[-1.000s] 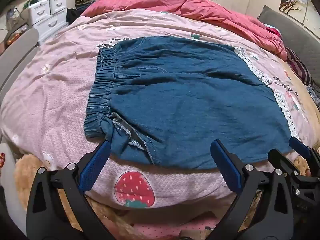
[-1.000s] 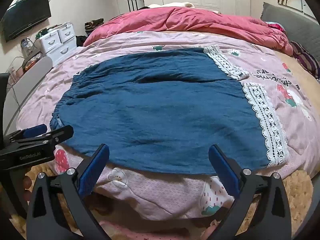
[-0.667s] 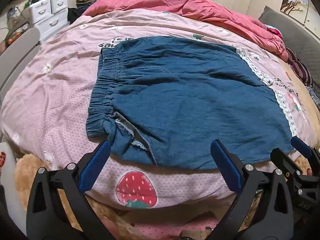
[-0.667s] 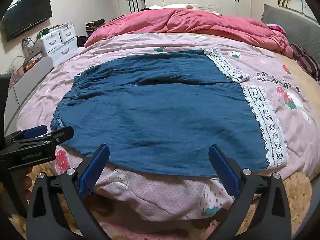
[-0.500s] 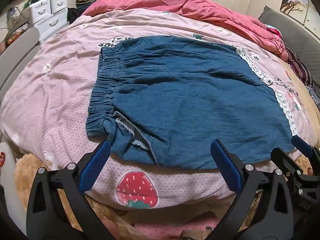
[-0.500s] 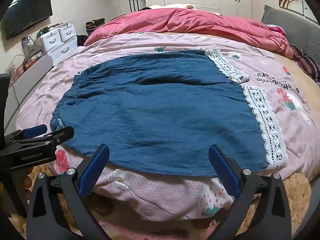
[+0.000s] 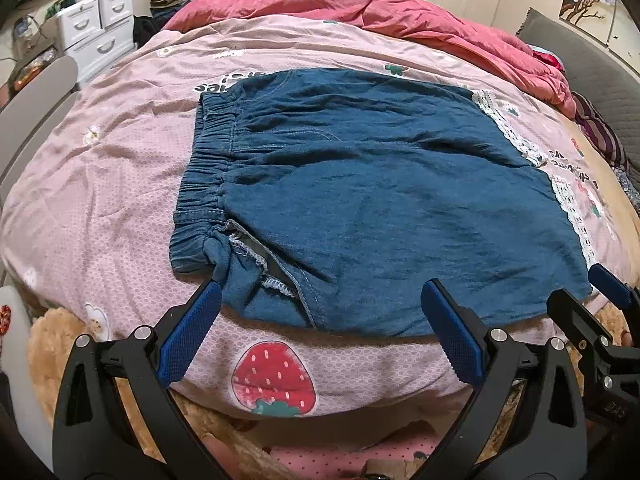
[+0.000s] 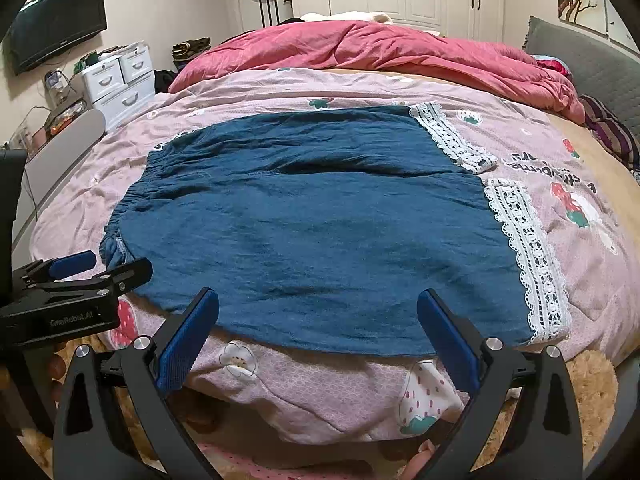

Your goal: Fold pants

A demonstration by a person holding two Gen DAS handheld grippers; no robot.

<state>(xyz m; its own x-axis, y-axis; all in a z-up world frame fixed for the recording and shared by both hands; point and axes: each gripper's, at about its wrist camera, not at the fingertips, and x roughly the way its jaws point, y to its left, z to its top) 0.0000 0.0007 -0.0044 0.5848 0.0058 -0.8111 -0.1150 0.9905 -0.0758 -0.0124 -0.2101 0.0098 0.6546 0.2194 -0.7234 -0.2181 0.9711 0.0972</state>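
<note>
Blue denim lace-hemmed pants (image 7: 360, 200) being shown flat on pink printed bedspread (image 7: 100, 208), elastic waistband leftward, lace hems rightward, left gripper (image 7: 320, 320) and right gripper (image 8: 320, 320) being held open before near edge.

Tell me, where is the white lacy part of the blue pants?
The white lace trim edges the right end of the blue pants in the right wrist view, lying on the pink quilt beside its strawberry print, opposite the gathered waistband.
</note>
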